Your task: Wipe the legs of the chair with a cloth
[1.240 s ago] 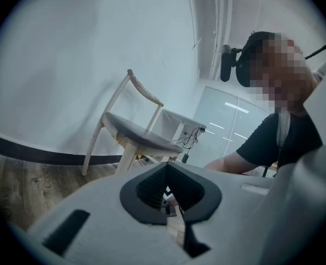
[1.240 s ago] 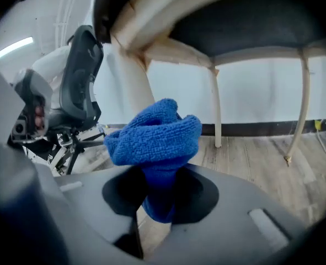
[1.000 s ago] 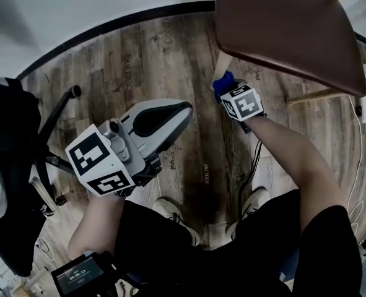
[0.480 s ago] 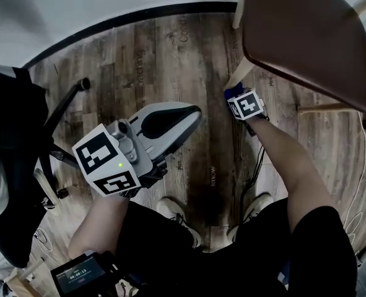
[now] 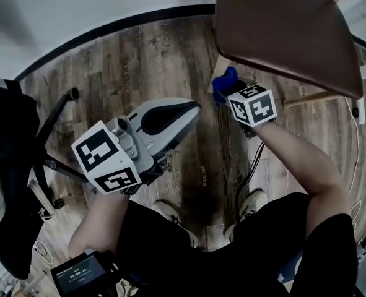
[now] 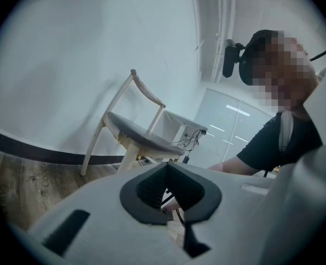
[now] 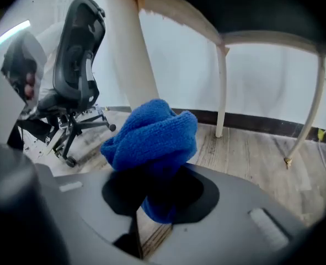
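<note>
Clamping blue cloth (image 7: 157,134), right gripper (image 7: 151,199) apparently against chair leg (image 7: 131,54)

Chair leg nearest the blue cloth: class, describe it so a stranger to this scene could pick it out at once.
Find the brown-seated chair on the wood floor. Under its seat, the right gripper holds a bunched blue cloth. The pale round leg rising directly behind that cloth is the one; the other legs stand farther back, near the wall.
</note>
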Tool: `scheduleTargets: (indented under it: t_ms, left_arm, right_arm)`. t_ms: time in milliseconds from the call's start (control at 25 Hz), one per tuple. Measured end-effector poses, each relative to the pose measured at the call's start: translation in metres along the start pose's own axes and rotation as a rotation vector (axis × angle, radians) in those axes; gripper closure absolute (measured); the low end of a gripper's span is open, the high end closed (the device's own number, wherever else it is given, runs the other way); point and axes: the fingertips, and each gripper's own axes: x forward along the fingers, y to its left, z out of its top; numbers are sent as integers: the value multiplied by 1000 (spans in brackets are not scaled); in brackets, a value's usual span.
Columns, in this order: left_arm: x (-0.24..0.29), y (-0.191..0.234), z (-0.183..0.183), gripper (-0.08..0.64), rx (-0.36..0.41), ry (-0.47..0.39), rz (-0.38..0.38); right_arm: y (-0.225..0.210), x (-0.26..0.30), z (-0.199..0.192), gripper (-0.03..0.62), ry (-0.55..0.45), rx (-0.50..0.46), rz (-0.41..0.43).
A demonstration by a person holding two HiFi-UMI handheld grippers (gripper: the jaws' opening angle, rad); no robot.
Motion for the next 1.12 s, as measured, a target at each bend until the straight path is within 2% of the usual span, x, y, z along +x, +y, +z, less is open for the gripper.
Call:
scheduleTargets:
  t_ms: [240,400,520,720,840,1120]
  left_arm:
    - [8,-8,4,561,17,4,-23]
    - [11,-5,9,561,11,-10,-13]
    - [15,-5,9,560,11,-4,-14]
    - [17,-4,8,561,13,-11,-6]
    - [23,-6,9,561,13,-30,2]
    - [29,-2,8,560,42,-23,24]
  right_arm:
    - [24,-70,77,489,-236,0,28]
    - [30,-93,104,491,-326,32,51]
    - [34,-102,110,492,-361,97,90]
    - [61,-125,121,494,-430,165,201]
    - [62,-138,119,494,-435,234,245]
    - [68,-193,107,494,-461,259,300]
